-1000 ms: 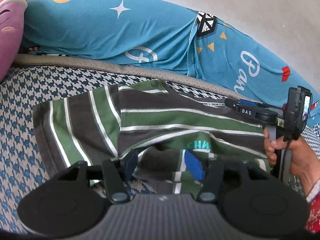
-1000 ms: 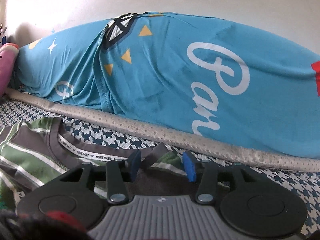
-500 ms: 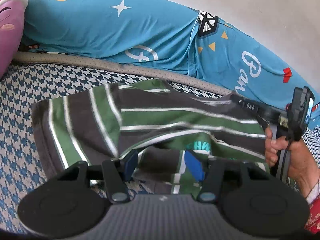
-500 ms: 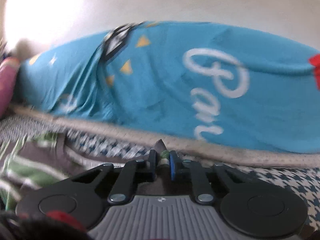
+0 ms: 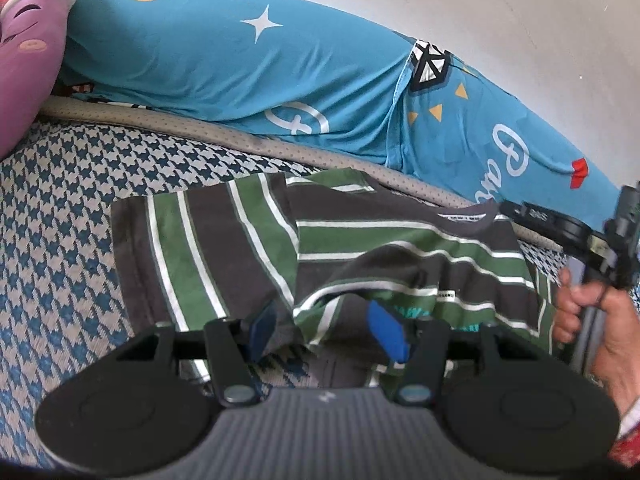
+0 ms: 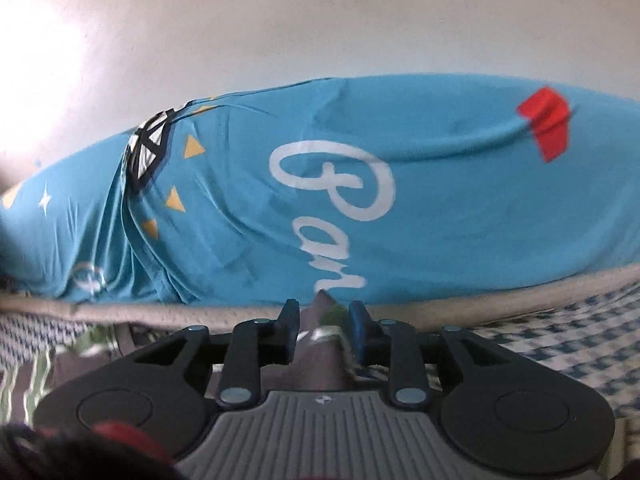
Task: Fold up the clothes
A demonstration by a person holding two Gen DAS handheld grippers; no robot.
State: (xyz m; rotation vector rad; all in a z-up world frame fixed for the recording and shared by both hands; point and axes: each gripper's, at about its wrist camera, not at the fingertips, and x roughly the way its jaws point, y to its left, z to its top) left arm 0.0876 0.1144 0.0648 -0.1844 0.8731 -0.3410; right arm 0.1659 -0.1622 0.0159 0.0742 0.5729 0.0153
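While the left gripper (image 5: 328, 330) hovers with jaws spread over the near hem, the right gripper (image 6: 325, 330) pinches the far-right shoulder of the green-and-grey striped T-shirt (image 5: 360, 256) lying on the houndstooth bed (image 5: 60, 240).
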